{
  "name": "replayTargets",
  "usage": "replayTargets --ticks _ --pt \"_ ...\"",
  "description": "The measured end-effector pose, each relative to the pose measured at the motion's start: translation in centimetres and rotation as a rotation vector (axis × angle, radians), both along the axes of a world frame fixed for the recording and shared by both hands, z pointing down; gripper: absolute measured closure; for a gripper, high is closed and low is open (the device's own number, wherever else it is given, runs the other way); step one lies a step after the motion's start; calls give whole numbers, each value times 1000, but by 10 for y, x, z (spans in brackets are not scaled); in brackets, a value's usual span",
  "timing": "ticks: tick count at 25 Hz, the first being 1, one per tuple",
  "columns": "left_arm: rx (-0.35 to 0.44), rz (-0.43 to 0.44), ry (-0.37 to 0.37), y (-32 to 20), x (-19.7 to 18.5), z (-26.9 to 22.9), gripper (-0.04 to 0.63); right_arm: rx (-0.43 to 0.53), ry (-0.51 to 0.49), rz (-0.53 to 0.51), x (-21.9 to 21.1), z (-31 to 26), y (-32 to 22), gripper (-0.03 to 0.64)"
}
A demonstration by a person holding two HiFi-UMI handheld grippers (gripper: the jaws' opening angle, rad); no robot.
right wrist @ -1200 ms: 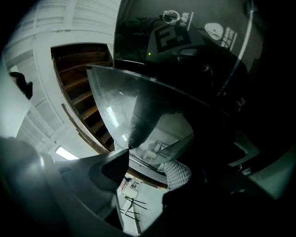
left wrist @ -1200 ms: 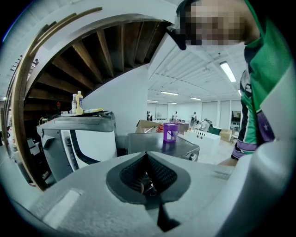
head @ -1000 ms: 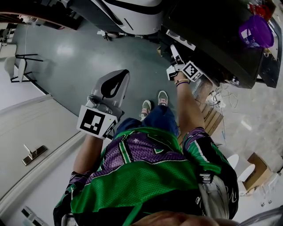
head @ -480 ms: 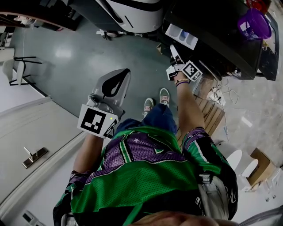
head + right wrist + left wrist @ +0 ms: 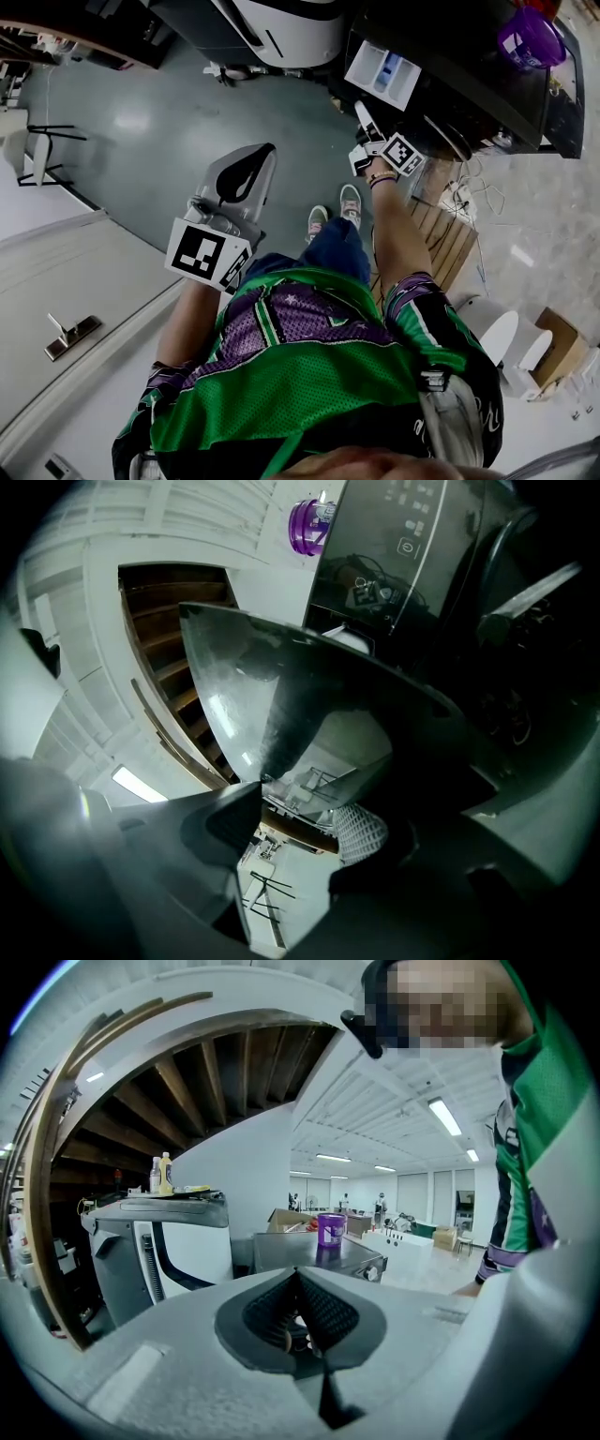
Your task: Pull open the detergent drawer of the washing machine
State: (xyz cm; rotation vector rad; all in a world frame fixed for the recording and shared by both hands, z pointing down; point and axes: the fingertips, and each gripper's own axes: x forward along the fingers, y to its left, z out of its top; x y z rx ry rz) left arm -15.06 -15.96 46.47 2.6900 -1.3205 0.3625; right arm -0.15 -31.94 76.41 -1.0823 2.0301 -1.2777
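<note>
White detergent drawer (image 5: 380, 73) stands well out, the pull seemingly finishing: right tongs (image 5: 360, 109), apart at its front, need only withdraw; left tongs (image 5: 263, 158) idle, pressed together.

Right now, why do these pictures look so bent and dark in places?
Left gripper view: a fisheye lens curves the stair beams, and the ceiling lights are bright. Right gripper view: dim, and the shiny drawer catches glare and looks soft up close. Head view: lamp glare on the floor.
</note>
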Motion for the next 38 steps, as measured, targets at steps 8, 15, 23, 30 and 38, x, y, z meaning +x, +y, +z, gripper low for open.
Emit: replayTargets --ticks 8,15,23,30,38 --pt "3 7 10 16 -6 2 578 -11 21 21 2 1 10 387" --pt "26 -10 25 21 -13 -6 578 -67 93 11 2 11 17 382" --pt "75 -45 46 18 -26 -26 578 -134 130 10 10 6 47 382" --pt "130 -62 99 13 -38 -55 578 -85 248 -37 12 -48 63 382" --pt "134 -44 138 2 -33 -67 578 -19 468 -109 21 -96 104 382"
